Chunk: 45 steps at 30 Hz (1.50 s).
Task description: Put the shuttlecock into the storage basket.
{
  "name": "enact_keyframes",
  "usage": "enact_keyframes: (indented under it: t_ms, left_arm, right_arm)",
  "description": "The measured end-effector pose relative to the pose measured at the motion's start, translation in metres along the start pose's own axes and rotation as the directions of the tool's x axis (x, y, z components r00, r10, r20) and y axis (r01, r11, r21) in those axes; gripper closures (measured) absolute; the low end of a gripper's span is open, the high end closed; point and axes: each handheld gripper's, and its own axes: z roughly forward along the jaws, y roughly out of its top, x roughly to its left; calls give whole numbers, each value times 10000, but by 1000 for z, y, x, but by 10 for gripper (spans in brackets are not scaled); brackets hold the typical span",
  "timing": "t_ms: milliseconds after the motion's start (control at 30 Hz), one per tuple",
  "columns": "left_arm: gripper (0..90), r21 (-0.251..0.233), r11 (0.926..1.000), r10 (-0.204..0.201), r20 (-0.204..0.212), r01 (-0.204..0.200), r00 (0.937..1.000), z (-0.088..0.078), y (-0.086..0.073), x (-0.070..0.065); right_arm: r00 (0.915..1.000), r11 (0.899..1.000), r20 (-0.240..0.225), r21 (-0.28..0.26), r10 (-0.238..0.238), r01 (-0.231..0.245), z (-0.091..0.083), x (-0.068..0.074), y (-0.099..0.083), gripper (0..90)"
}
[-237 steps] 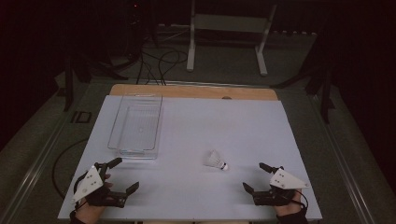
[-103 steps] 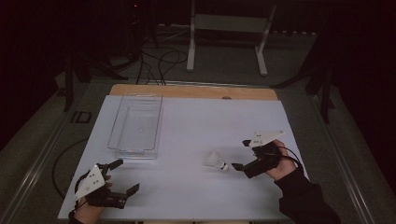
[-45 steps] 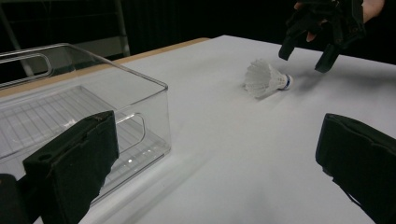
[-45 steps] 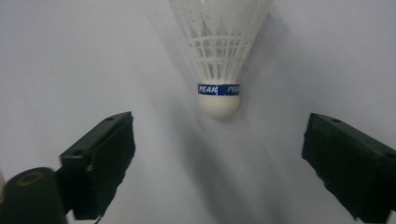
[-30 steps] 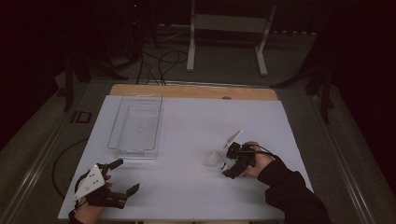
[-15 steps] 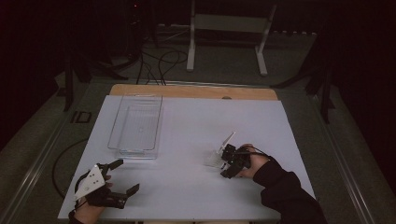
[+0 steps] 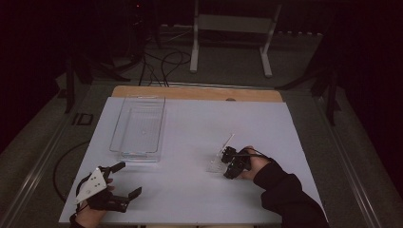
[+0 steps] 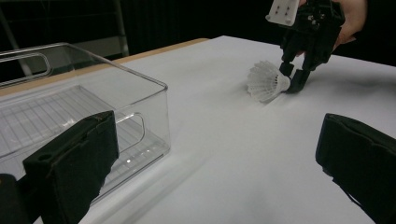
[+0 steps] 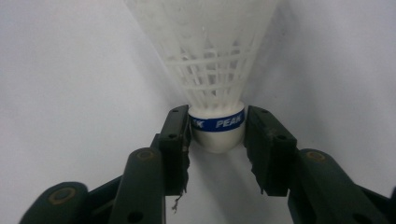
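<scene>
A white plastic shuttlecock point(image 9: 210, 56) with a blue band lies on the white table, right of centre point(image 7: 214, 166). My right gripper point(image 9: 217, 135) has just been closing, and its pads now press on both sides of the shuttlecock's cork base. From the left gripper view, the right gripper point(image 8: 292, 79) points down at the shuttlecock point(image 8: 264, 81), with a hand behind it. In the high view my right gripper point(image 7: 224, 165) shows there too. My left gripper point(image 7: 127, 179) rests open at the table's near left corner, with nothing between its jaws point(image 8: 215, 154).
A clear plastic bin point(image 7: 142, 97) stands at the left of the table, its near corner point(image 8: 159, 86) just ahead of my left gripper. A wooden strip point(image 7: 199, 92) runs along the far edge. White tabletop lies between the bin and the shuttlecock.
The right gripper has shifted slightly down onto the shuttlecock and its jaws have closed on the cork base. The left gripper has stayed where it was.
</scene>
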Motion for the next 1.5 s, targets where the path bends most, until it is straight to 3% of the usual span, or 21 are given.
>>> enact_keyframes:
  t_ms: [300, 467, 567, 867, 1100, 1300, 1367, 1500]
  left_arm:
    - [1, 7, 10000, -15, 9, 15, 10000, 0, 0, 0]
    - [1, -1, 10000, -4, 10, 4, 10000, 0, 0, 0]
    - [1, -15, 10000, -24, 14, 24, 10000, 0, 0, 0]
    - [1, -3, 10000, -31, 14, 31, 10000, 0, 0, 0]
    - [1, 57, 10000, -46, 94, 46, 9999, 1, 0, 0]
    - [1, 147, 9999, -56, 143, 54, 9999, 2, 0, -1]
    - [1, 147, 9999, -73, 137, 71, 9999, 2, 0, -1]
    - [1, 159, 9998, -92, 144, 89, 9999, 3, 0, -1]
  right_arm:
    - [9999, 9997, 140, 220, -88, 85, 2, 3, 3, 641]
    - [9985, 9984, 285, 324, -470, 461, 0, 4, 3, 652]
    - [9985, 9986, 282, 251, -463, 456, -2, 3, 2, 654]
    - [9962, 9960, -103, 229, -864, 866, -10, 2, -4, 655]
    - [9823, 9827, -333, 124, -1843, 1848, -12, 11, -8, 656]
    - [9731, 9735, -353, 136, -2276, 2282, -16, 18, -9, 656]
    - [9640, 9647, -385, -67, -2633, 2632, -19, 21, -10, 655]
    - [9573, 9589, -550, -264, -2836, 2826, -23, 27, -11, 656]
